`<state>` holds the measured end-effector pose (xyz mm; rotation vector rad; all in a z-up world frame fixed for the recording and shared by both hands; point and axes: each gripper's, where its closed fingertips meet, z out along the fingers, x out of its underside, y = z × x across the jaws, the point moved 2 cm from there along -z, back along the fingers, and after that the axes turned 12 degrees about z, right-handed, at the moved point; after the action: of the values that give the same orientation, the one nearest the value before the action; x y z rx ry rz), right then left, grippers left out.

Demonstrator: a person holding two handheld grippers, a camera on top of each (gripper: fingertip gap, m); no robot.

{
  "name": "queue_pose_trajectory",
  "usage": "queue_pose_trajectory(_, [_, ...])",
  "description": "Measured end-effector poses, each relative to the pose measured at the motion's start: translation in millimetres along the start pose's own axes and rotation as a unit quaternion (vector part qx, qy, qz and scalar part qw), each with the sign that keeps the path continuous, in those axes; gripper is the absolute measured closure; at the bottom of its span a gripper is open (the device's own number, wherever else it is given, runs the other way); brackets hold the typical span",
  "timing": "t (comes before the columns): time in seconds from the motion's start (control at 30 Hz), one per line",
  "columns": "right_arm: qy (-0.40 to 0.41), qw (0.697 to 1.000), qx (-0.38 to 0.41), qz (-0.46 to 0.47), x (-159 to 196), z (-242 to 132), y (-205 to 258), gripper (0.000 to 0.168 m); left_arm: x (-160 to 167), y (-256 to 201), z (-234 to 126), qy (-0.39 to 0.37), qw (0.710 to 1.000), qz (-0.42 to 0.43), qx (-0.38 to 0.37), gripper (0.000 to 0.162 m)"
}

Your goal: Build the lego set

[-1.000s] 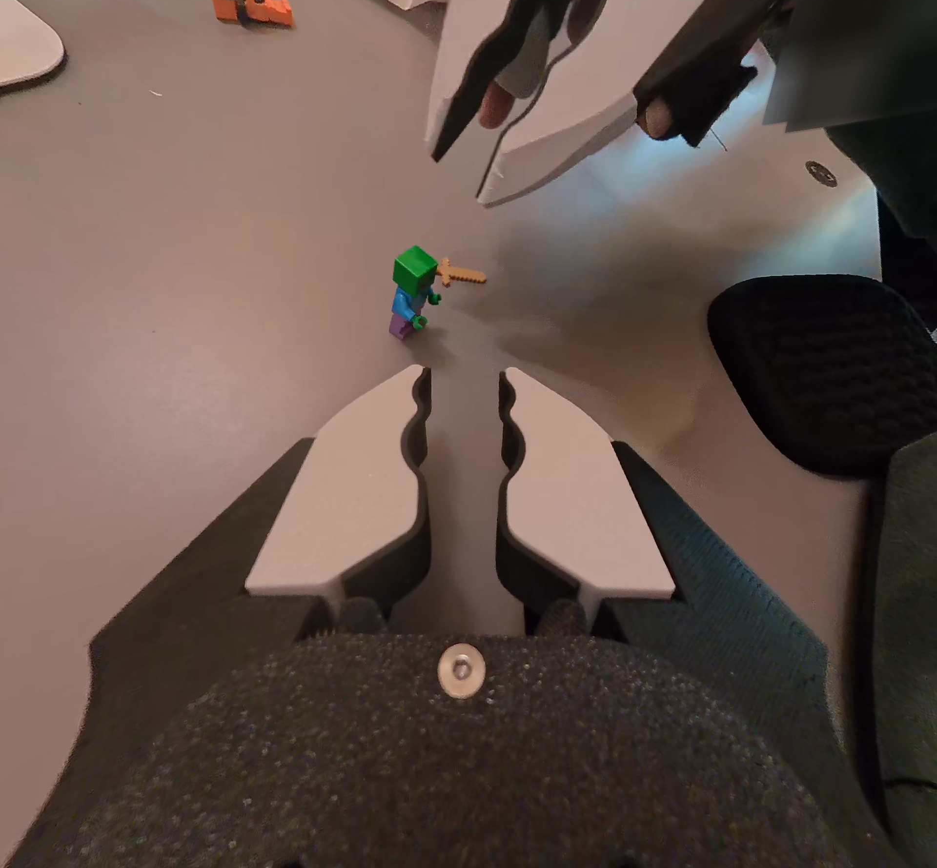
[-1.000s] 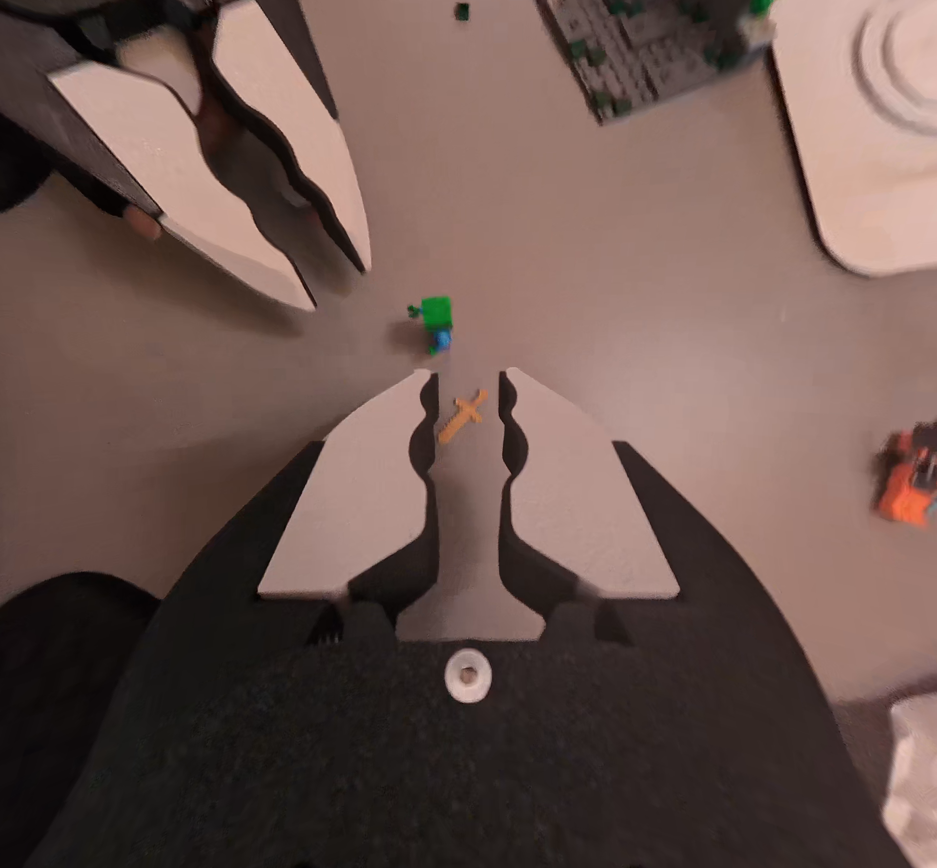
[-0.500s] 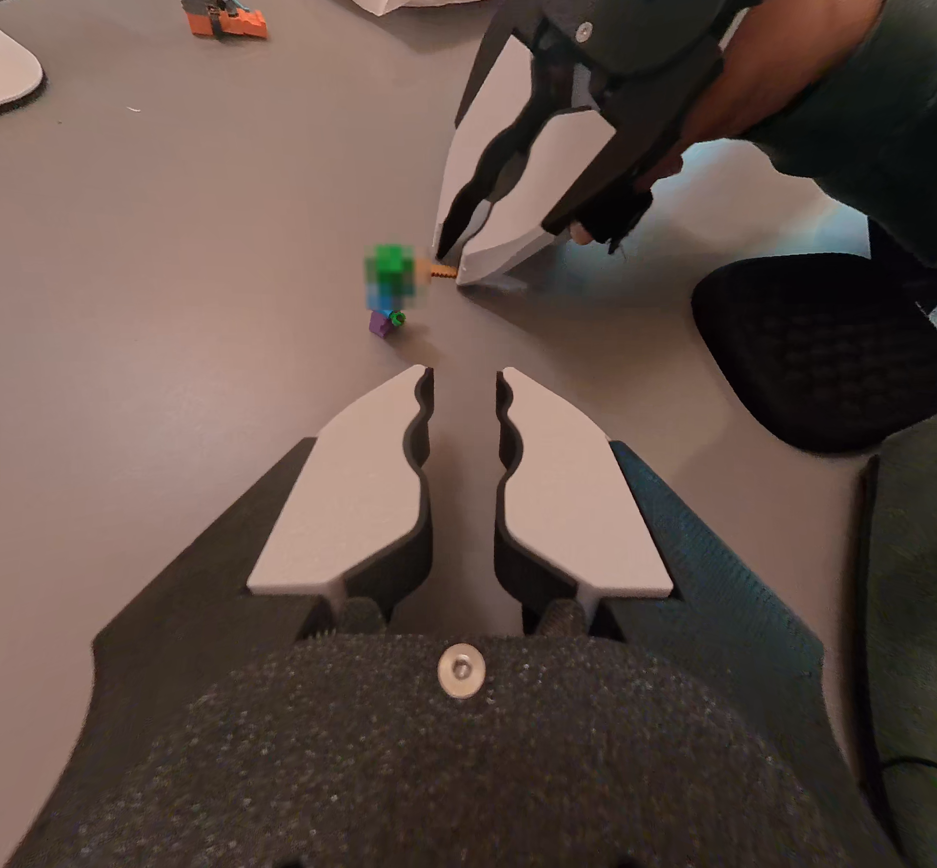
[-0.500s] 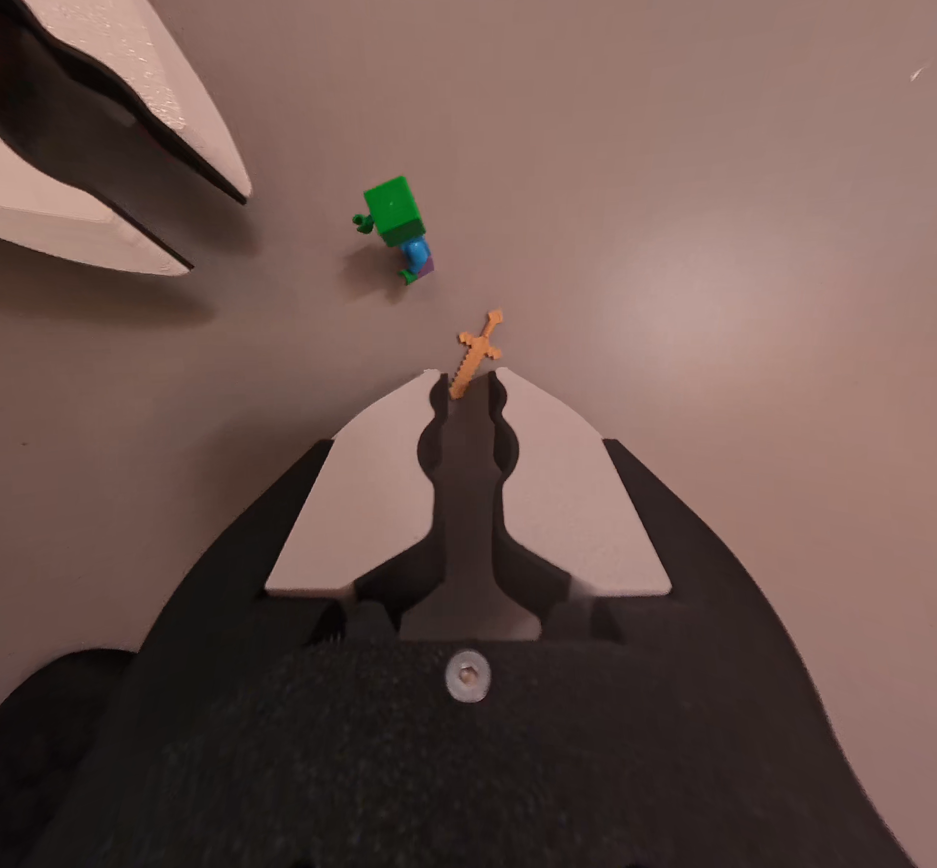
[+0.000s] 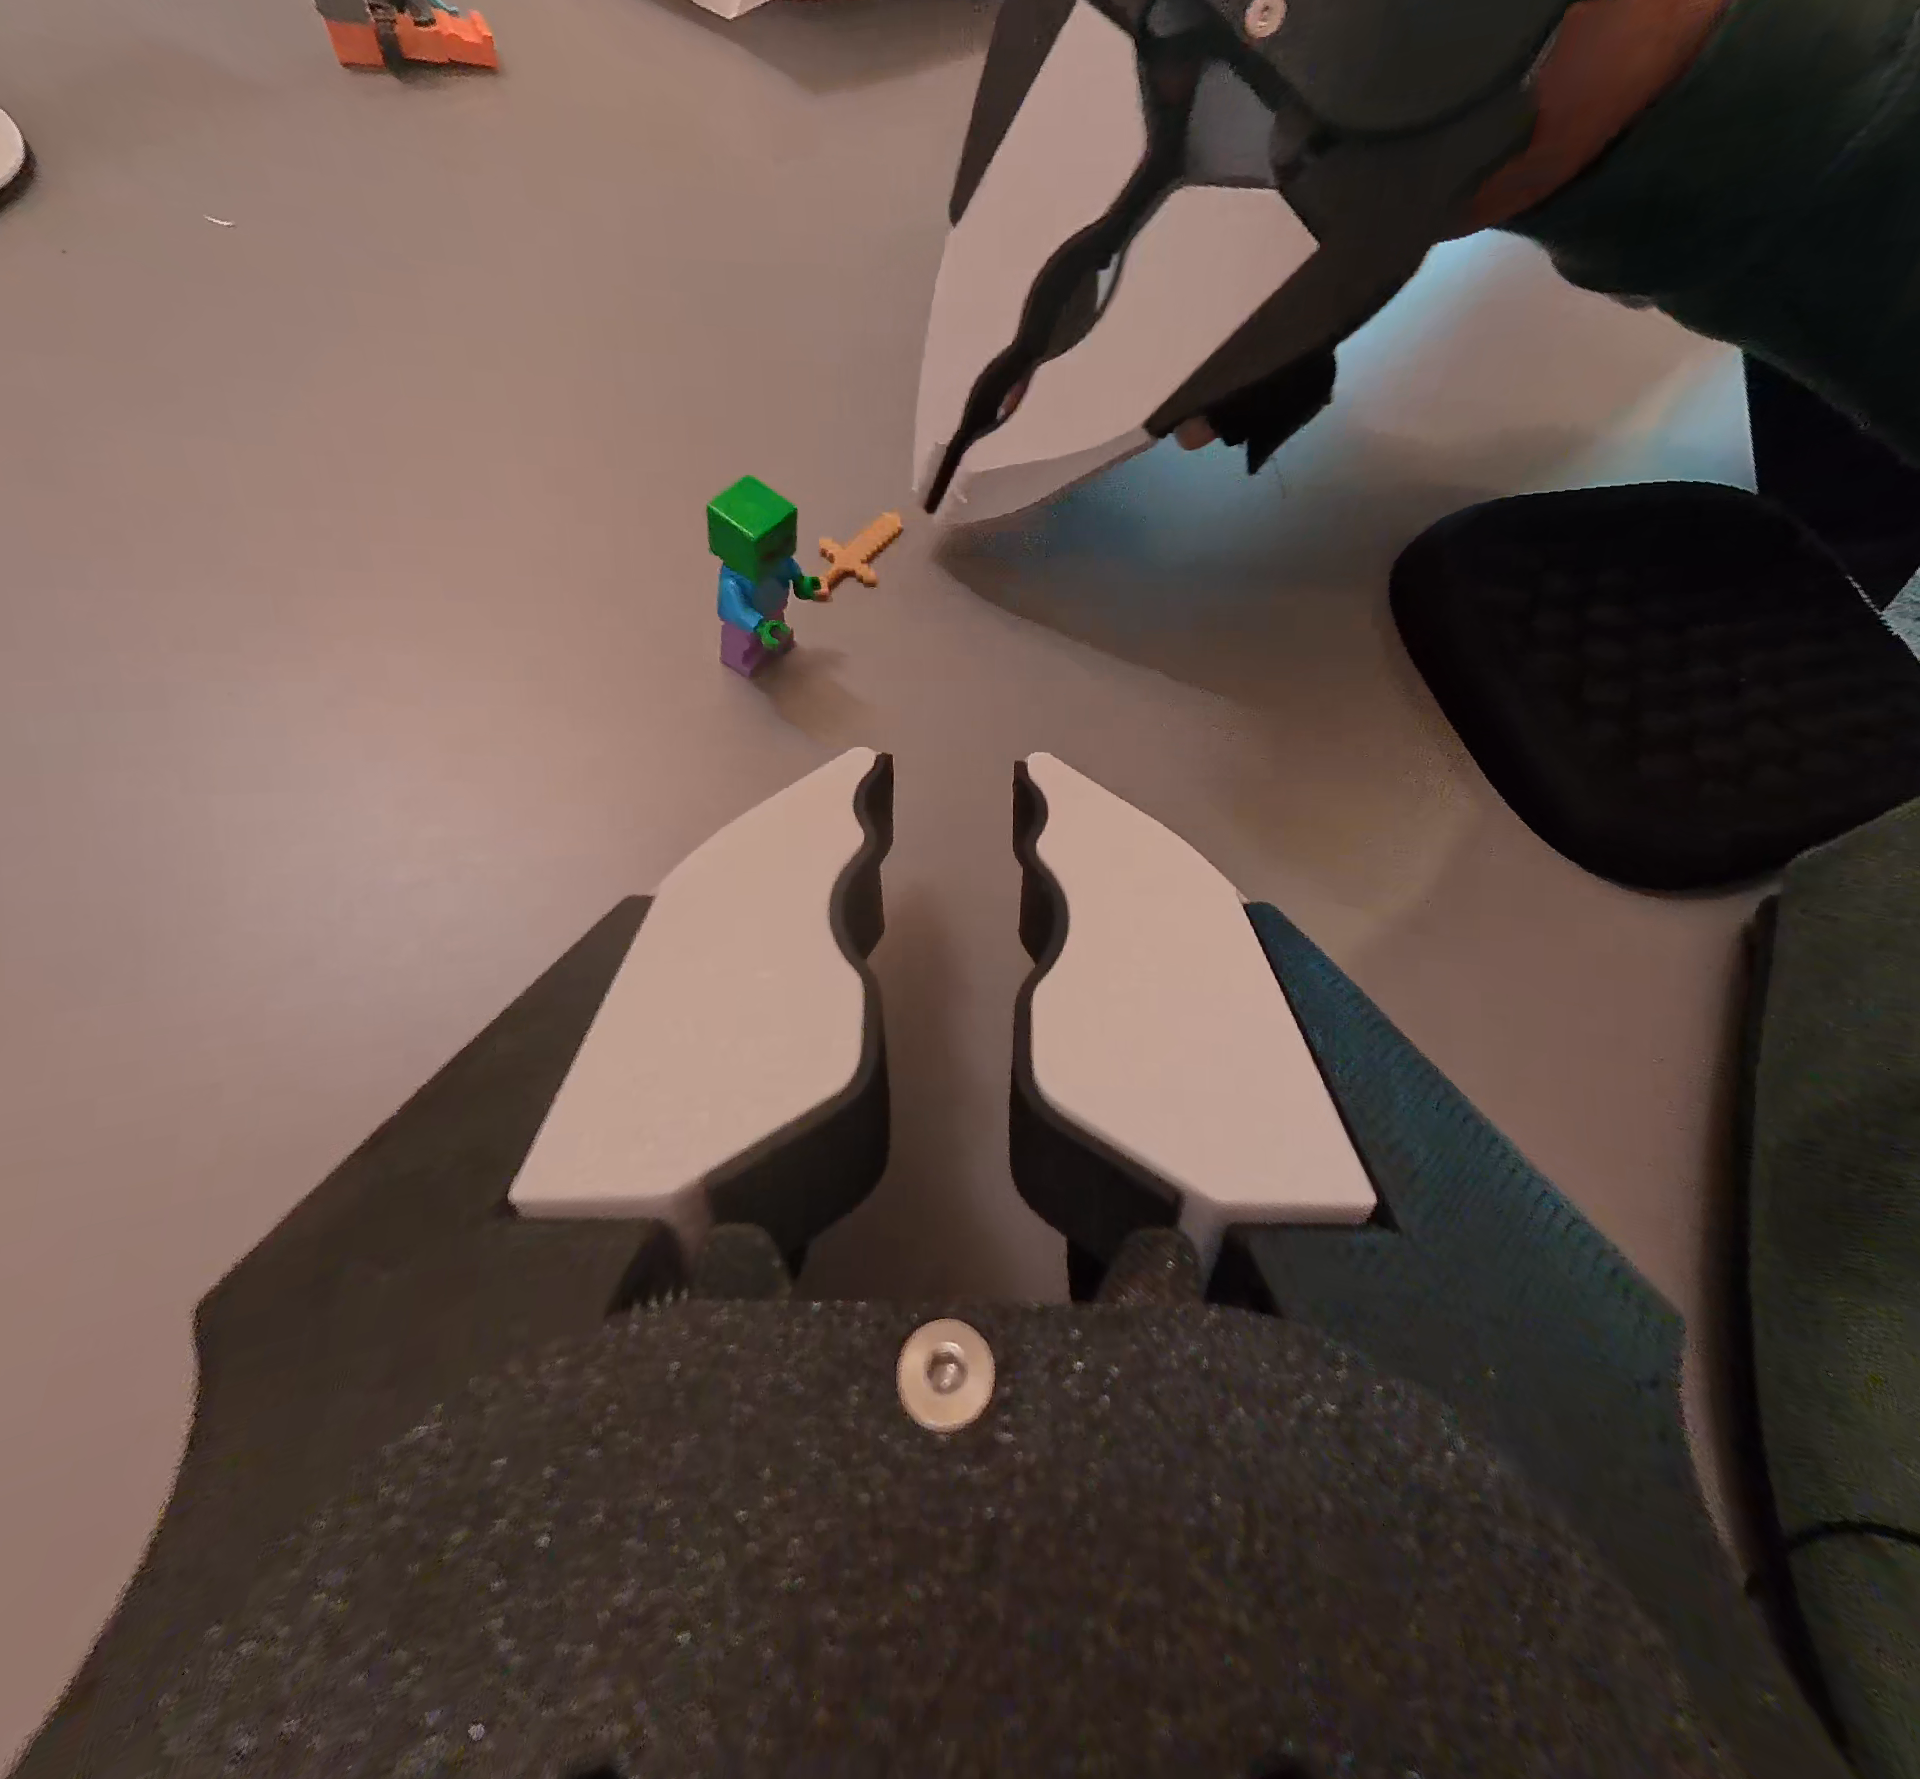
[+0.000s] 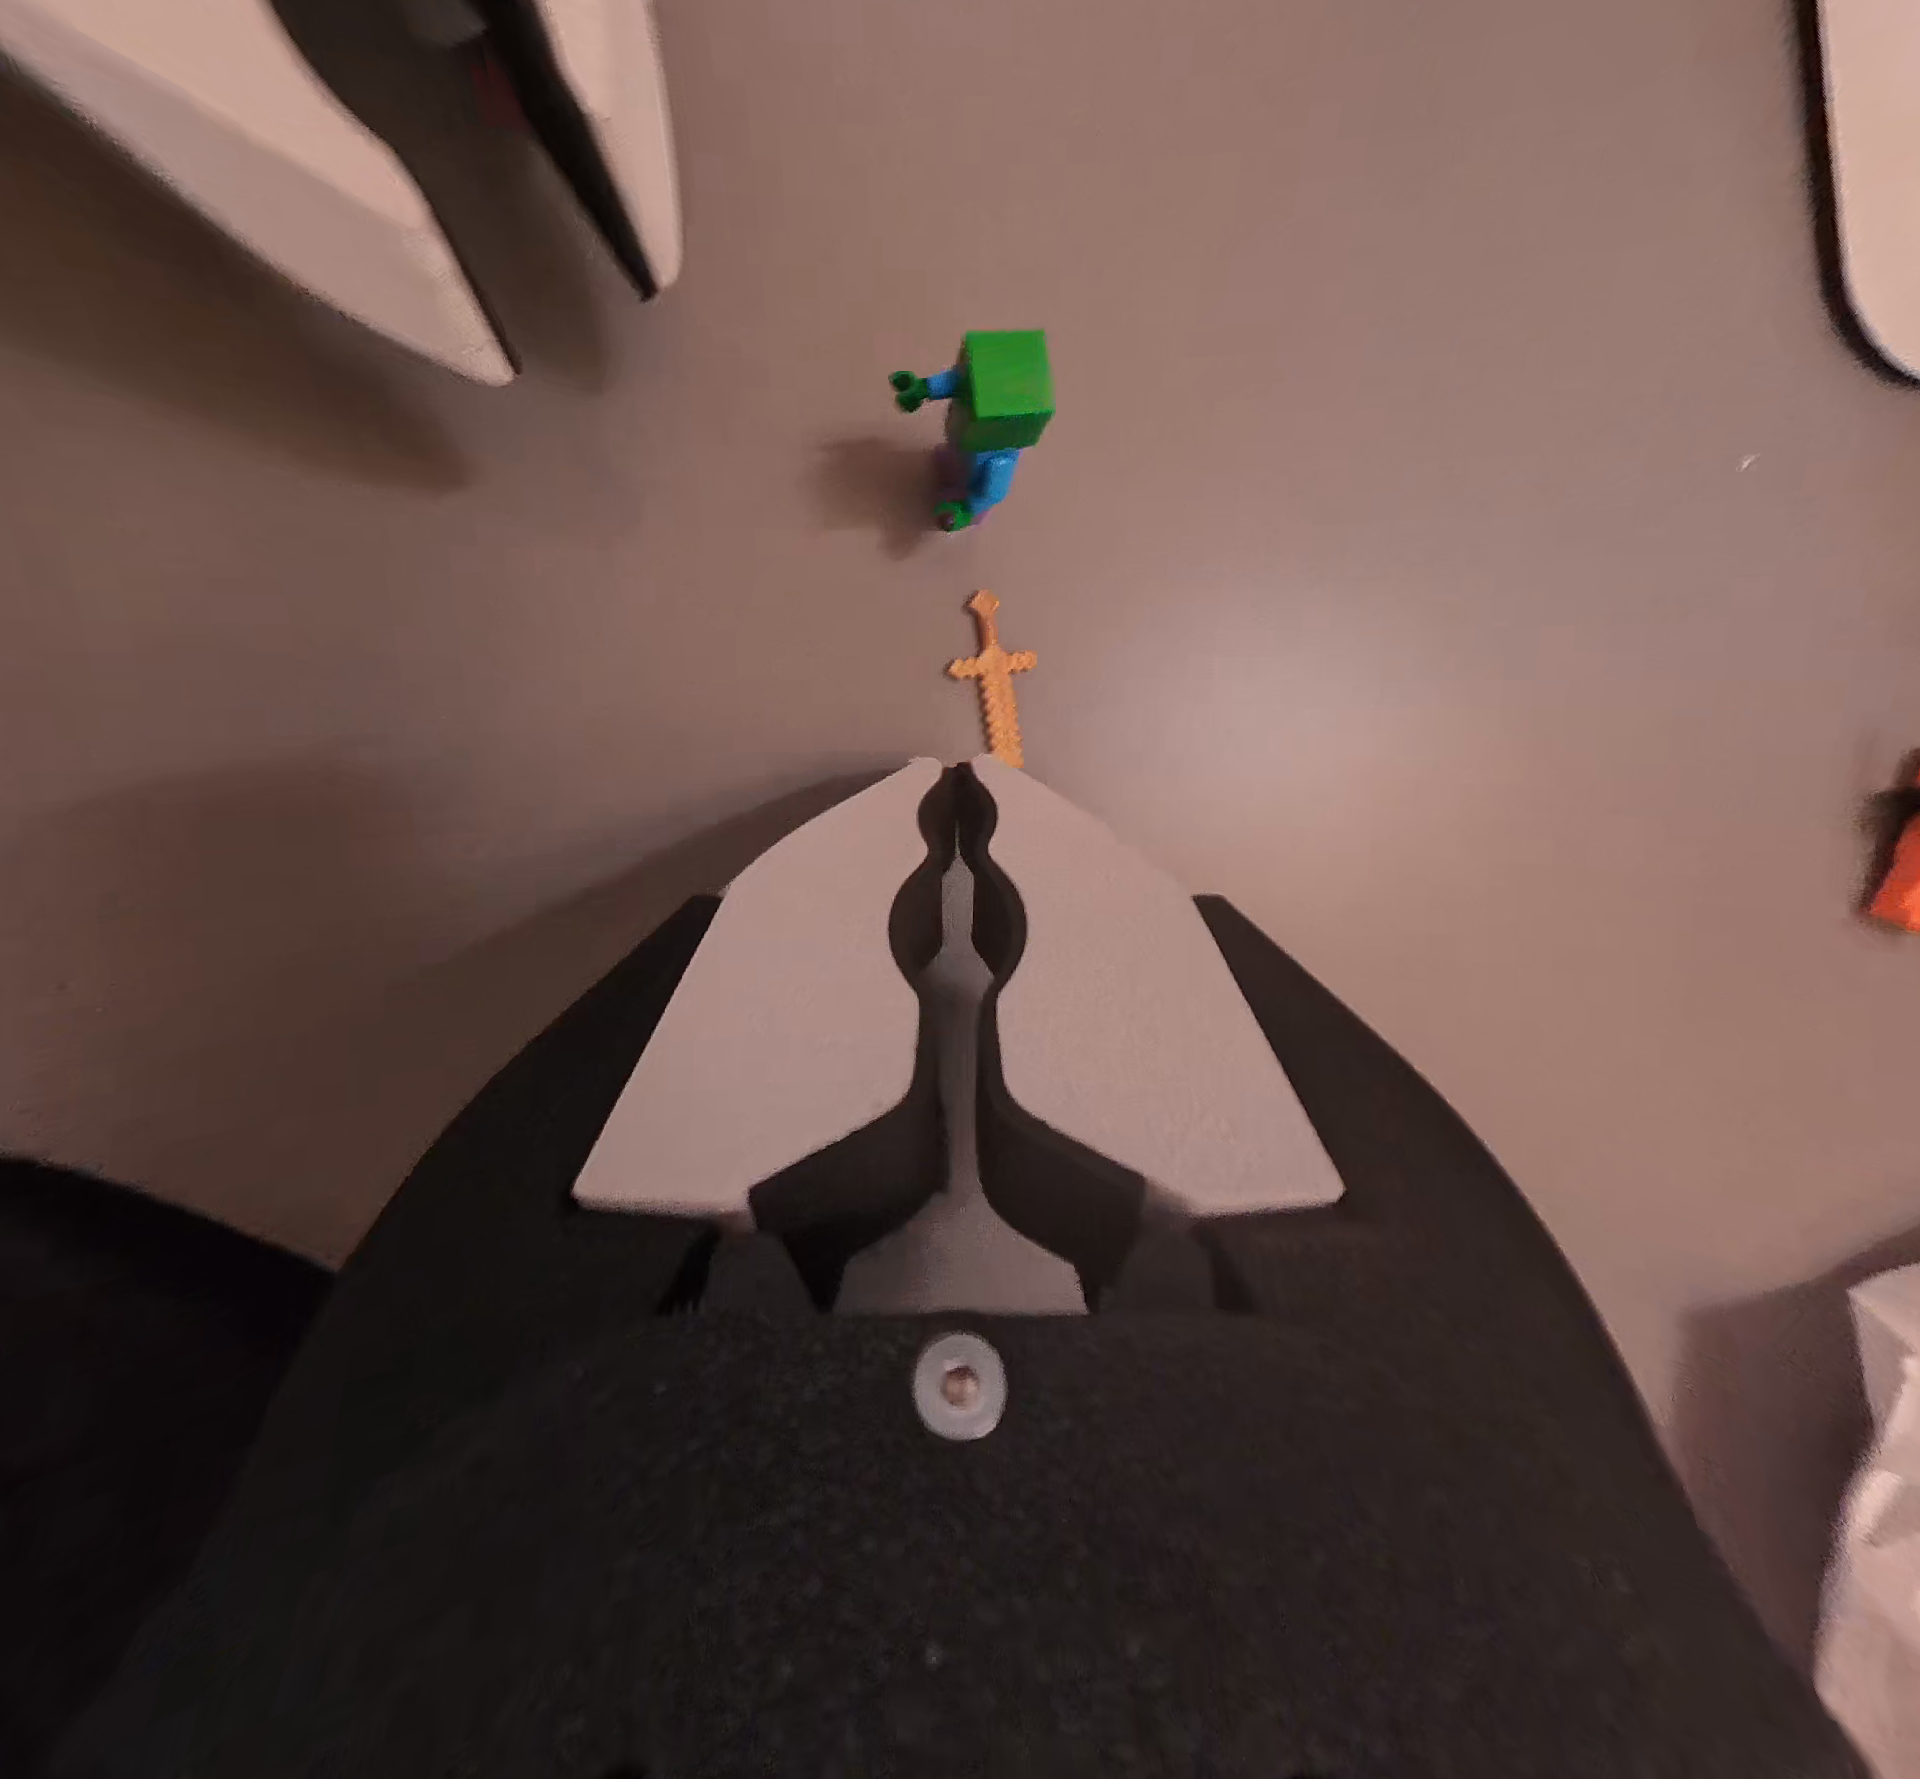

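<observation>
While unlabelled, right tool point(image 6: 958, 773) pinches sword point(image 6: 993, 680).

left wrist view: low over grey table point(image 5: 364, 482), looks forward, slightly down
right wrist view: close, steeply down
shared: green-headed minifigure point(image 5: 755, 576) point(image 6: 987, 425), tan sword point(image 5: 860, 553) point(image 6: 994, 680), each other's gripper
</observation>
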<state>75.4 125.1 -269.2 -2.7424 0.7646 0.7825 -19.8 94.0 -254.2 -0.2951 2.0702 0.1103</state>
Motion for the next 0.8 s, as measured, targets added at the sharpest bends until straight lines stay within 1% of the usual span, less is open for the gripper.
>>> queue_pose_trajectory(0.07, [0.003,1.0,0.008,-0.024,2,-5,4,0.168,0,-1,1,0.001,1.0,0.0,0.002,0.14])
queue_pose_trajectory(0.23, [-0.012,0.999,0.019,-0.035,-4,-5,-6,0.167,2,-3,4,0.007,1.0,0.004,0.005,0.14])
queue_pose_trajectory(0.27, [-0.011,0.999,0.01,-0.032,-6,-2,-7,0.157,1,-4,4,0.007,1.0,0.006,0.005,0.141])
queue_pose_trajectory(0.47, [0.017,0.999,-0.046,-0.014,-5,13,-12,0.157,-1,-4,1,-0.001,1.0,0.011,-0.001,0.141])
queue_pose_trajectory(0.53, [0.019,0.997,-0.072,-0.005,-5,15,-8,0.161,-1,-3,0,-0.003,1.0,0.01,-0.001,0.141])
queue_pose_trajectory(0.73, [0.019,0.996,-0.091,-0.004,-7,17,-5,0.164,0,-2,1,-0.001,1.0,0.005,0.003,0.141])
queue_pose_trajectory(0.8, [0.018,0.996,-0.085,-0.014,-7,17,-4,0.165,0,-2,1,-0.001,1.0,0.006,0.003,0.141])
